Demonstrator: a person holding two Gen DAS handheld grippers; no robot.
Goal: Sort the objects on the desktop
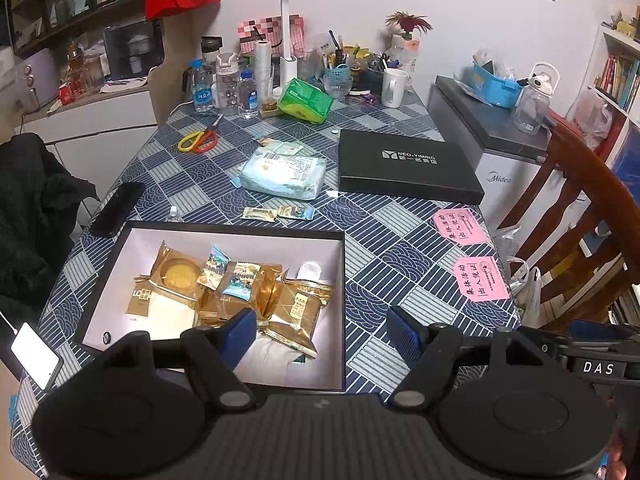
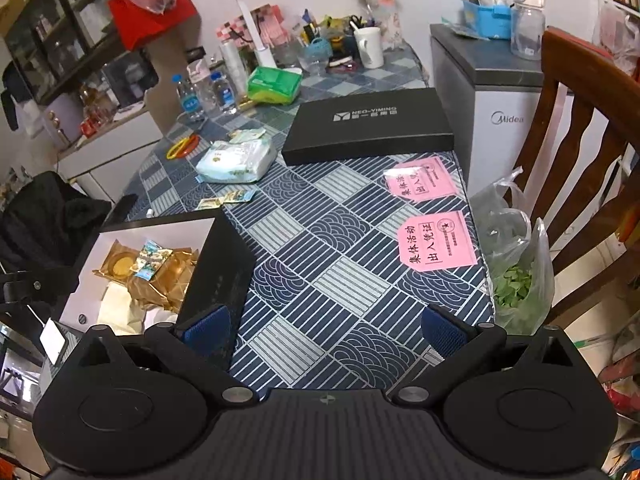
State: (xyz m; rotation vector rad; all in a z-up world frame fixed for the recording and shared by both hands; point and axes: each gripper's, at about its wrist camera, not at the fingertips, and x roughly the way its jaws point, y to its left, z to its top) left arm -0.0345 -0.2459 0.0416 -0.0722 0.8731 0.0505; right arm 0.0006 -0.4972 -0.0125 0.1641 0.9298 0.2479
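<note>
An open black box [image 1: 120,248] with a white inside sits at the near left of the table and holds several gold snack packs [image 1: 296,312] and small blue sachets [image 1: 240,280]. It also shows in the right wrist view [image 2: 224,248]. Two small sachets [image 1: 278,213] lie on the cloth just beyond the box. The black lid [image 1: 404,168] lies further back, right. My left gripper [image 1: 322,330] is open and empty above the box's near right corner. My right gripper [image 2: 324,330] is open and empty above the cloth, right of the box.
A wet-wipes pack [image 1: 284,174], scissors [image 1: 198,142], a green pack [image 1: 306,100], bottles [image 1: 224,88] and a mug [image 1: 392,88] lie further back. Two pink cards [image 2: 436,244] lie near the right edge. A phone [image 1: 118,208] lies left of the box. A wooden chair [image 2: 580,152] stands at right.
</note>
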